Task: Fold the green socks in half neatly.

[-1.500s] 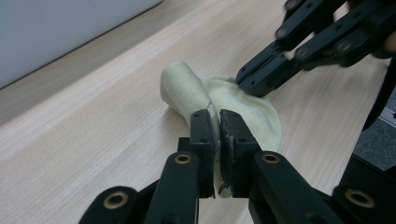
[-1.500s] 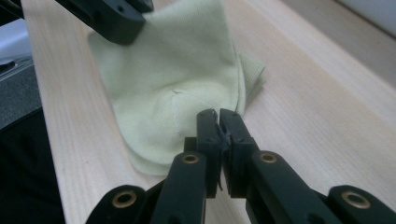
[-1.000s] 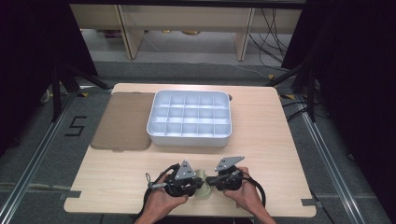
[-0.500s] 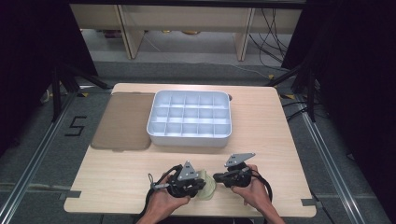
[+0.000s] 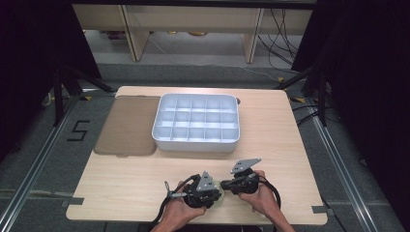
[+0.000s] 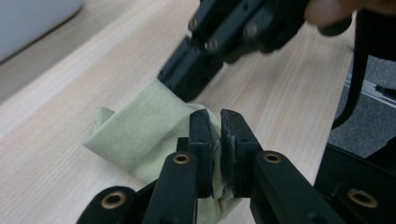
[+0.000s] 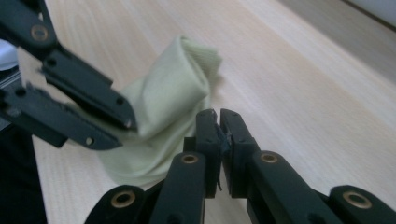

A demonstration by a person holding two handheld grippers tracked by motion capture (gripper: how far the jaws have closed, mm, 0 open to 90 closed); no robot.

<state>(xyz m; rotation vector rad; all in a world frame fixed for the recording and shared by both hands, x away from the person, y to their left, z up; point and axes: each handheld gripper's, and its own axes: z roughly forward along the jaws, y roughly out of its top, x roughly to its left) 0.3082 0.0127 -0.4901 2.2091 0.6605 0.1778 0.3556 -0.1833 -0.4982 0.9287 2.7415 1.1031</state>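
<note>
From above I see the cloth (image 5: pixel 218 197) at the table's (image 5: pixel 290 140) near edge, between both grippers. Left gripper (image 6: pixel 215 133): jaws clamped on the cloth's (image 6: pixel 140 126) near end. Right gripper (image 7: pixel 217 128): jaws together, apparently pinching an edge; the cloth (image 7: pixel 173 93) lies leftward.

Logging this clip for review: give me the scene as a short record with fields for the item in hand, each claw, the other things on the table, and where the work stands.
item: pale green cloth, folded and bunched, on the table near its front edge
left claw: shut on a fold of the cloth
right claw: jaws shut, at the cloth's edge; the pinch itself is hidden
tray: white compartment tray, mid-table, compartments look empty
mat: brown mat, left of the tray, touching it
stage: cloth between both claws, well short of the tray
</note>
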